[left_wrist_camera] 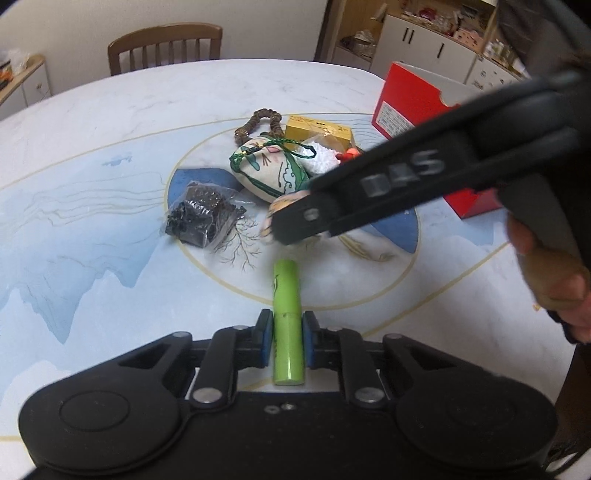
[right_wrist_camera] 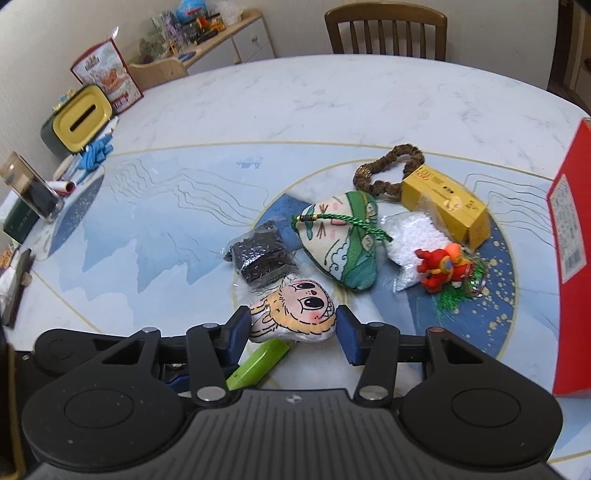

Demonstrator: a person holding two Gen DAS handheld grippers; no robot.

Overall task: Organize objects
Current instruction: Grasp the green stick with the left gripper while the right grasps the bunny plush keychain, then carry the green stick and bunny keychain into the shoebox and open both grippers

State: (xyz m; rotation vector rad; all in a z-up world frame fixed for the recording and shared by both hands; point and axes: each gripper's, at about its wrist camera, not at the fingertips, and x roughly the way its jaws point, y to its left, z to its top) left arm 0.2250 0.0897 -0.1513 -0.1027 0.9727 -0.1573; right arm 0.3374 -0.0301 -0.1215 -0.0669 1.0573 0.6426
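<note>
My left gripper [left_wrist_camera: 287,326] is shut on a lime-green tube [left_wrist_camera: 287,295] that points forward, low over the painted table [left_wrist_camera: 92,184]. In the right wrist view my right gripper [right_wrist_camera: 291,323] is shut on a flat plush face toy [right_wrist_camera: 295,314], its blue pads pressing both sides. The green tube [right_wrist_camera: 258,363] shows just below it. From the left wrist view the right gripper [left_wrist_camera: 291,225] reaches in from the right, covering most of the plush. Behind lie a green-and-cream cloth pouch [right_wrist_camera: 343,240], a black bag of bits [right_wrist_camera: 260,258] and a brown bead bracelet [right_wrist_camera: 388,170].
A yellow box [right_wrist_camera: 443,203], a white bead bag [right_wrist_camera: 410,236] and a red figurine [right_wrist_camera: 443,267] sit at the right. A tall red box [right_wrist_camera: 572,240] stands at the table's right edge. A yellow tissue box [right_wrist_camera: 83,114] and clutter line the left edge; a chair [right_wrist_camera: 386,29] is behind.
</note>
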